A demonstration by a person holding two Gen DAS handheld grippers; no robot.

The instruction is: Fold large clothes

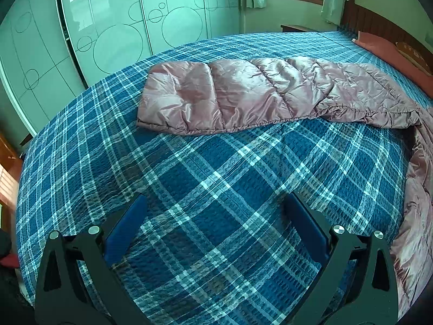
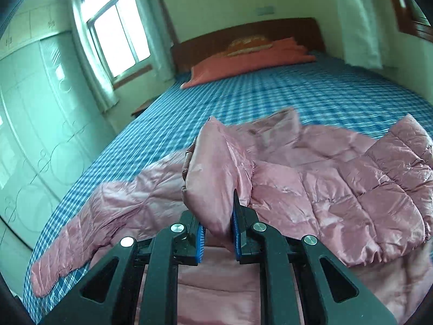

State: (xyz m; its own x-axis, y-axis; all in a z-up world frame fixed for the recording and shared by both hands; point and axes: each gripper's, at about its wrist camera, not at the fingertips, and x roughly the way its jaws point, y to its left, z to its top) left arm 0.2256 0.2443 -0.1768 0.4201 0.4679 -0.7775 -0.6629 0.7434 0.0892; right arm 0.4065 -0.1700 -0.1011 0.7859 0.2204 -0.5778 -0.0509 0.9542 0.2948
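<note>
A pink quilted puffer jacket (image 2: 338, 184) lies spread on the blue plaid bed (image 2: 270, 94). My right gripper (image 2: 217, 216) is shut on a raised fold of the jacket's front edge and lifts it above the rest. One sleeve (image 2: 102, 211) stretches out to the left. In the left wrist view that sleeve (image 1: 230, 94) lies flat across the bed, and the jacket body (image 1: 416, 203) shows at the right edge. My left gripper (image 1: 216, 216) is open and empty, low over the bare plaid bedcover (image 1: 189, 176), short of the sleeve.
A red pillow (image 2: 243, 59) and a dark wooden headboard (image 2: 243, 32) are at the head of the bed. A pale green sliding wardrobe (image 1: 108, 27) runs along the far side. A window with curtains (image 2: 116, 27) is beyond it.
</note>
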